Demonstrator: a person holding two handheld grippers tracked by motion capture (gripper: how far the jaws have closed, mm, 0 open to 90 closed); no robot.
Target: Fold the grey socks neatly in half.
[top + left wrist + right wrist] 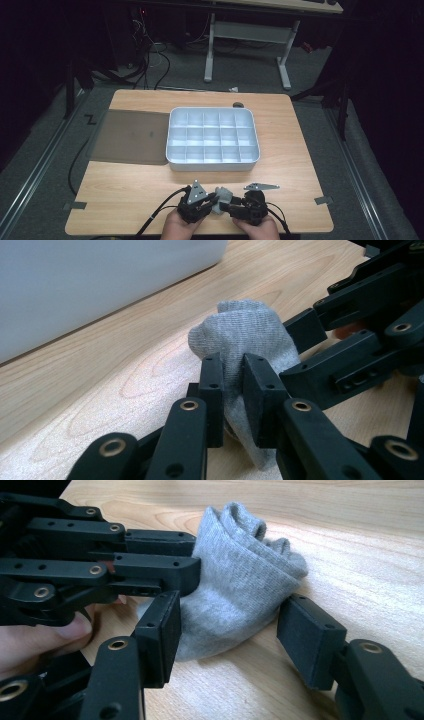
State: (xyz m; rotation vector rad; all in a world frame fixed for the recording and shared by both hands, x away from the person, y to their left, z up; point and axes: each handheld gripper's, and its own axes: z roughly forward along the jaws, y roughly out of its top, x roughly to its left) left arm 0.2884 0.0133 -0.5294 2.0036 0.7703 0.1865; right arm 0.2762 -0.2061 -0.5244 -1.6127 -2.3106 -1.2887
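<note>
**Grey sock pinched by the left gripper near the table's front edge**

A bundled grey sock sits on the wooden table, on the person's side of the white compartment tray and well apart from it, close to the table's near edge. The left gripper has its two black pads clamped on the sock: in the left gripper view the knitted fabric is squeezed into the narrow gap between them, with the rounded end of the sock bulging out above the pads and a fold hanging below. The tray's white wall rises behind the sock in that view.

The right gripper comes at the sock from the opposite side, away from the tray's front wall. Its jaws stand wide, one pad on each side of the sock. The far pad sits clear of the fabric with bare wood showing beside it; the near pad lies very close to the sock's lower fold, and whether it brushes the cloth is hard to judge from this angle. No squeeze on the fabric is visible between these pads.

In the high view both hands meet just in front of the tray, the left hand and right hand holding their grippers nearly nose to nose over the sock. A dark translucent lid lies flat against the tray's left side.
</note>
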